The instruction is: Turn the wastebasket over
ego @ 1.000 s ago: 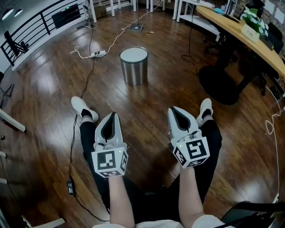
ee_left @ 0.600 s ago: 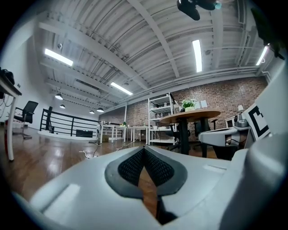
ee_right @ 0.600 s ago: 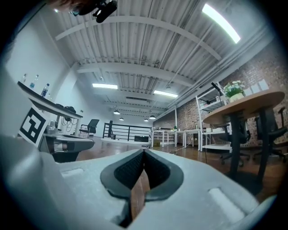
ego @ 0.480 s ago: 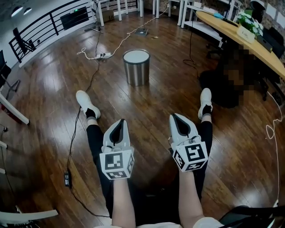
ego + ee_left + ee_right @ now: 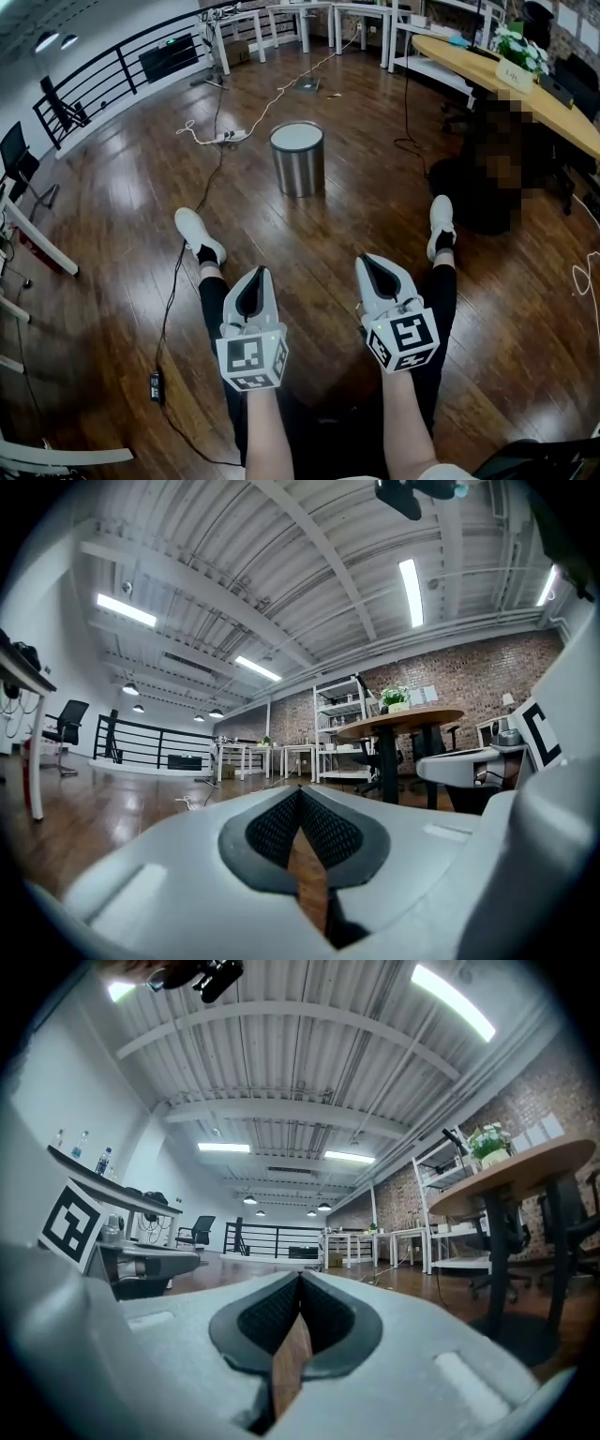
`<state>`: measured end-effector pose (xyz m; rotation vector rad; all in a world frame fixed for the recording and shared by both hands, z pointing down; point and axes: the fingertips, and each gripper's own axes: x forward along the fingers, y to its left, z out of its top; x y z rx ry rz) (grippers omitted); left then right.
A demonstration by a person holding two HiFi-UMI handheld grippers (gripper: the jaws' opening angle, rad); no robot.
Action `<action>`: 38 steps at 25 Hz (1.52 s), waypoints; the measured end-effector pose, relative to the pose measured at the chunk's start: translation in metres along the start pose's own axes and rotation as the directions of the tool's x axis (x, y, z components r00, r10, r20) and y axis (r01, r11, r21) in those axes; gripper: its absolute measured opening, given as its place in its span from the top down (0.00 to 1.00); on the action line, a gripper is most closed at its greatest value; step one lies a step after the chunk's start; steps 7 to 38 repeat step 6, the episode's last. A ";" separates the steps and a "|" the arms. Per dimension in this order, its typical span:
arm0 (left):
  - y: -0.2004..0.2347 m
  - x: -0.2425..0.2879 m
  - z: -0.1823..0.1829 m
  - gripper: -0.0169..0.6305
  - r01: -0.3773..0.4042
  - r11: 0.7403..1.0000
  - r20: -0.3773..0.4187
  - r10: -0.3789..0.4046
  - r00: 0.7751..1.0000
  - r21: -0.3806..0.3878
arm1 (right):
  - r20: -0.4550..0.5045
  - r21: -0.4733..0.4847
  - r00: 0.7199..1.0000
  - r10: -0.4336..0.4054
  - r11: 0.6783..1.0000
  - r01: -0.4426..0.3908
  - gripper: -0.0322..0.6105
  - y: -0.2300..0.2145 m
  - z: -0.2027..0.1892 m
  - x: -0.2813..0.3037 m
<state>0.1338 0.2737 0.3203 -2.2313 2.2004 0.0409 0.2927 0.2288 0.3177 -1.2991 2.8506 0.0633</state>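
Your left gripper [image 5: 256, 275] and right gripper [image 5: 371, 262], both shut and empty, have drawn back over your legs. The wastebasket [image 5: 298, 161] stands far ahead on the floor [image 5: 112, 206], still out of reach.

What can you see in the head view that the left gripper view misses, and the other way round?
Only the head view shows the metal wastebasket standing ahead of the person, plus the person's legs and white shoes. Only the left gripper view shows the beamed ceiling with its long strip lights. Both show the wood floor, the black railing, the wooden table, and the left gripper with its jaws together and nothing between them.
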 end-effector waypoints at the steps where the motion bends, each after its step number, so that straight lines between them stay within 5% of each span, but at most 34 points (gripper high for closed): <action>1: 0.000 0.000 0.001 0.95 0.000 1.000 0.005 0.000 1.000 0.002 | 0.001 -0.002 1.000 0.001 1.000 -0.001 0.96 0.000 0.000 0.000; 38: -0.010 -0.002 -0.005 0.95 0.012 1.000 0.015 -0.013 1.000 0.008 | -0.029 -0.004 0.999 0.012 1.000 -0.012 0.96 -0.002 -0.014 -0.005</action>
